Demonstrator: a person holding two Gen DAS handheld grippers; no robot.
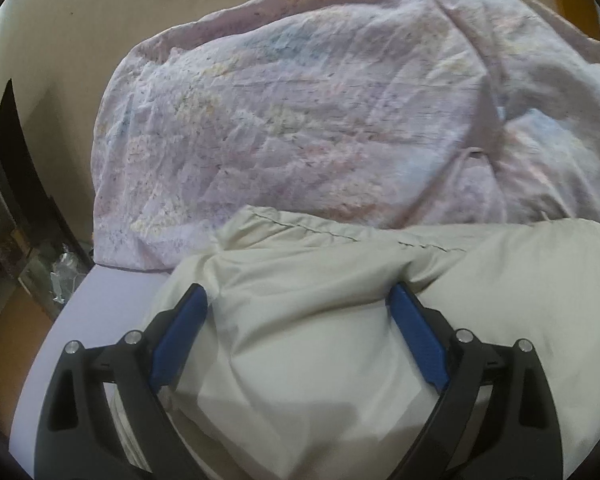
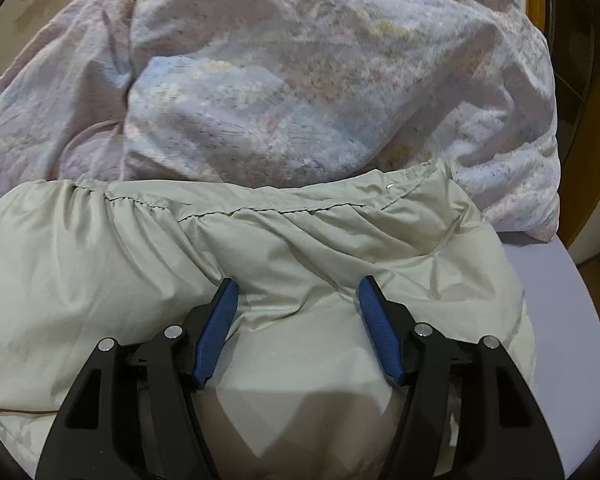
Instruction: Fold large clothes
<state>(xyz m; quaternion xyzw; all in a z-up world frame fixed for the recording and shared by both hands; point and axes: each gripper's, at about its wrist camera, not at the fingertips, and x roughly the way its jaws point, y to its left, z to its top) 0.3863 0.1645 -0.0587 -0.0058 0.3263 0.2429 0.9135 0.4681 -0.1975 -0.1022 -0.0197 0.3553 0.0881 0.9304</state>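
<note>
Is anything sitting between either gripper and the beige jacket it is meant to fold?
Nothing visible. The left gripper and the right gripper both stand open right over the beige jacket, its fabric bulging up between their fingers. The floral quilt lies bunched behind the jacket, along its far hem, not in front of it.

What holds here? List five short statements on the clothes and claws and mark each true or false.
1. The left claw stands wide open over the pale jacket. True.
2. The right claw is shut tight on a red towel. False: its blue pads stand apart over the pale jacket, and no red towel shows.
3. A floral cloth lies bunched beyond the jacket. True.
4. The jacket lies on a dark wooden floor. False: it lies on a pale lilac table.
5. A gathered, stitched hem runs along the jacket's far edge. True.
</note>
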